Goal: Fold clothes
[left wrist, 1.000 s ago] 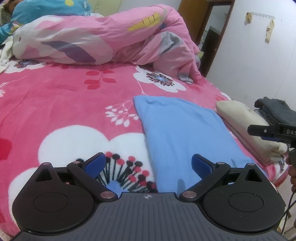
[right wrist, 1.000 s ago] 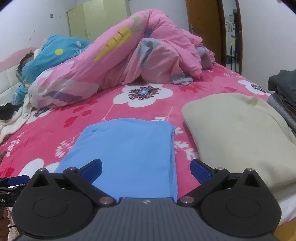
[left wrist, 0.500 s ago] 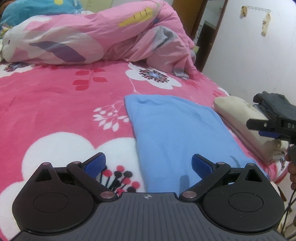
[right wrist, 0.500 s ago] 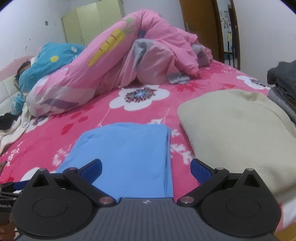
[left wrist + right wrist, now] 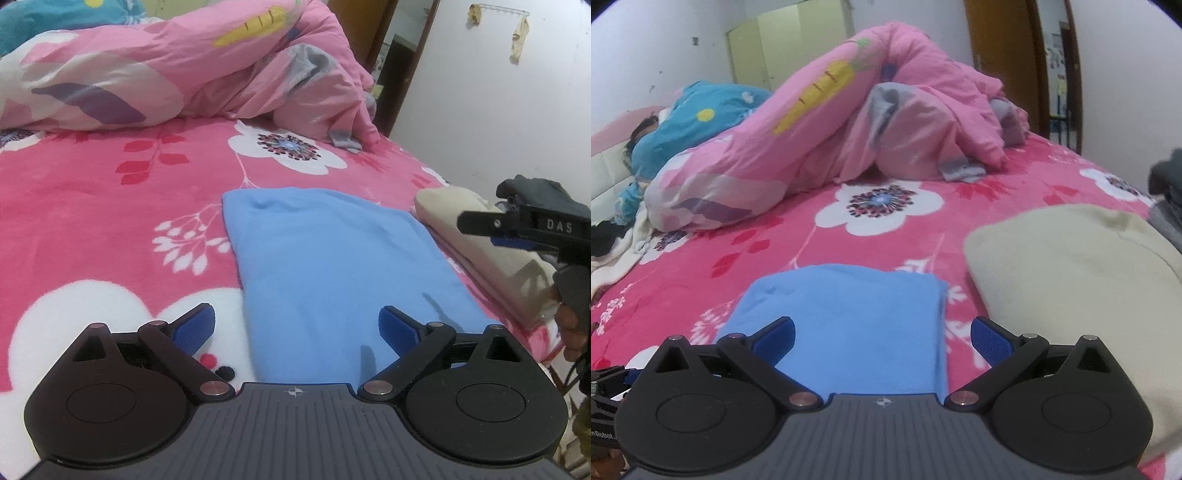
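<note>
Looking along the left gripper (image 5: pixel 296 326), its two blue-padded fingers are spread wide and grasp nothing; they hover over the near end of a folded blue garment (image 5: pixel 332 258) lying flat on the bed's pink flowered blanket (image 5: pixel 92 192), toward the bed's right edge. Just beside the blue piece, at that right edge, lies a folded cream garment (image 5: pixel 491 258), with dark clothes (image 5: pixel 535 192) past it. The right gripper (image 5: pixel 480 225) shows from the side over the cream piece; from here I cannot tell how its fingers stand. A rumpled pink quilt (image 5: pixel 184 74) is heaped at the far side of the bed.

From the right wrist, the right gripper (image 5: pixel 882 338) is released, fingers wide apart and empty, above the blue garment's (image 5: pixel 849 325) right-hand edge. The cream garment (image 5: pixel 1071 280) fills the right side, near the blue one. The quilt (image 5: pixel 868 129) lies beyond.
</note>
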